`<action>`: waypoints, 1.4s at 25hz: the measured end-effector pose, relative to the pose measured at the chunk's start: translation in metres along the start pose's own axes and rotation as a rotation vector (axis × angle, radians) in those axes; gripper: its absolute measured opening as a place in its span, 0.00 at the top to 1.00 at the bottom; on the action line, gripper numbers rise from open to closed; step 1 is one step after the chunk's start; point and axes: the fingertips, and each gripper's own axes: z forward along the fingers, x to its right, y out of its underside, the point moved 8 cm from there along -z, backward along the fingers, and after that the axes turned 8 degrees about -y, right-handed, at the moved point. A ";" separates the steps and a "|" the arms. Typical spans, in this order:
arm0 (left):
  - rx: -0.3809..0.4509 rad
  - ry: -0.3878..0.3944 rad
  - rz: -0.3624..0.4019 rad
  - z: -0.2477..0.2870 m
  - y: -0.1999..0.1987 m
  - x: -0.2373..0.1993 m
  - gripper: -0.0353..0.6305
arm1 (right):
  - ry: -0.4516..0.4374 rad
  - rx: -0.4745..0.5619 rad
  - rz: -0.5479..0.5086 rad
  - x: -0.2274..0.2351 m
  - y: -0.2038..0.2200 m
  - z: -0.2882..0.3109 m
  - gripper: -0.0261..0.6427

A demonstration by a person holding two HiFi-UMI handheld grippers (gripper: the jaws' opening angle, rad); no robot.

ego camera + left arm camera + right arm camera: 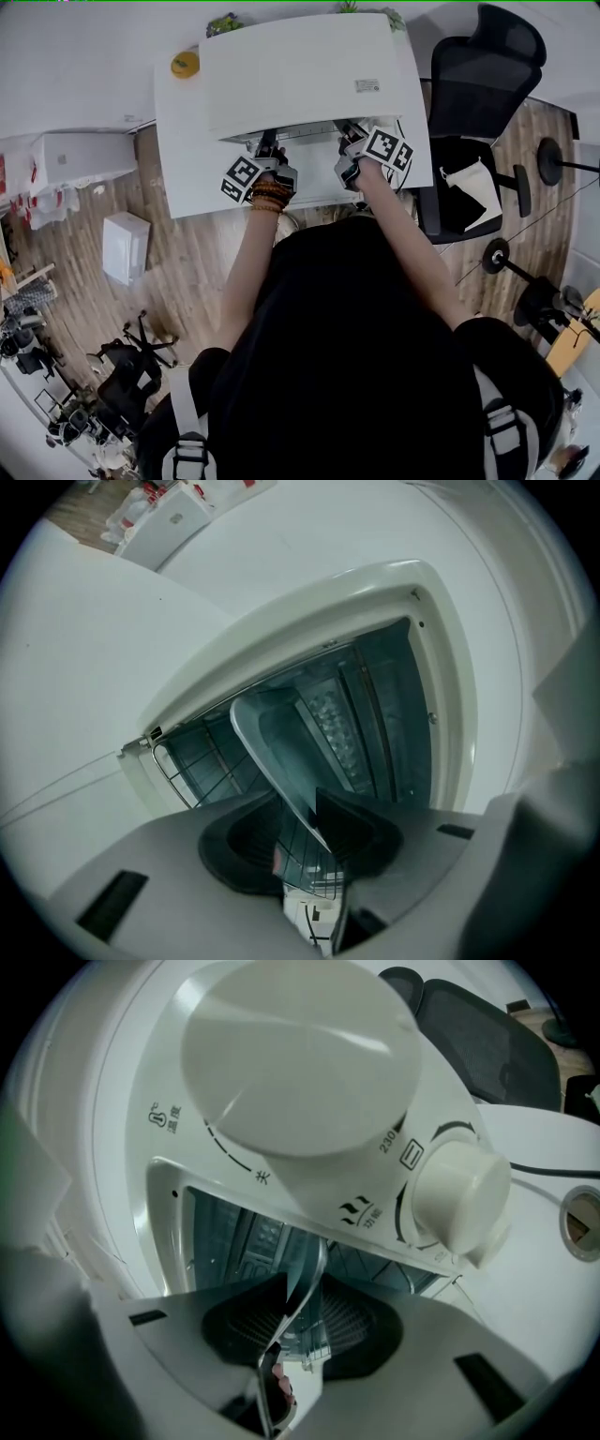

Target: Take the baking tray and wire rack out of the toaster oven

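A white toaster oven (300,70) stands on a white table (178,159), its door open toward me. Both grippers reach into its mouth side by side. My left gripper (305,827) is shut on the near rim of the grey baking tray (281,742), which lies tilted in the left gripper view. The wire rack (202,761) shows beside and under the tray, inside the cavity. My right gripper (300,1312) is shut on the same tray's thin rim (305,1283), just below the oven's control knobs (459,1194). In the head view the left gripper (267,145) and the right gripper (352,136) sit at the oven front.
A black office chair (478,84) stands right of the table. A yellow round object (185,64) lies on the table's far left. A white box (125,246) sits on the wooden floor at left, and weights (525,291) lie at right. A cable (553,1171) runs beside the oven.
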 end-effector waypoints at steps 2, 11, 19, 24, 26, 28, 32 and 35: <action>0.001 0.003 -0.013 -0.001 0.001 -0.001 0.76 | 0.002 -0.001 0.002 0.000 0.001 -0.001 0.79; -0.004 0.010 -0.039 -0.008 0.003 -0.005 0.78 | 0.001 -0.008 0.002 0.000 0.006 -0.005 0.79; -0.013 0.015 -0.051 -0.016 0.006 -0.009 0.78 | 0.002 -0.015 0.001 -0.001 0.013 -0.011 0.79; -0.013 0.015 -0.058 -0.020 0.007 -0.011 0.78 | 0.007 -0.007 0.005 -0.002 0.018 -0.013 0.80; -0.017 0.015 -0.058 -0.021 0.006 -0.012 0.78 | 0.010 -0.004 0.005 -0.003 0.019 -0.013 0.80; -0.025 0.015 -0.059 -0.023 0.006 -0.013 0.78 | 0.014 -0.002 0.003 -0.003 0.021 -0.015 0.80; -0.034 0.013 -0.063 -0.027 0.007 -0.016 0.79 | 0.025 -0.004 0.001 -0.003 0.027 -0.018 0.80; -0.039 0.009 -0.069 -0.028 0.007 -0.018 0.79 | 0.028 -0.003 0.012 -0.002 0.030 -0.020 0.80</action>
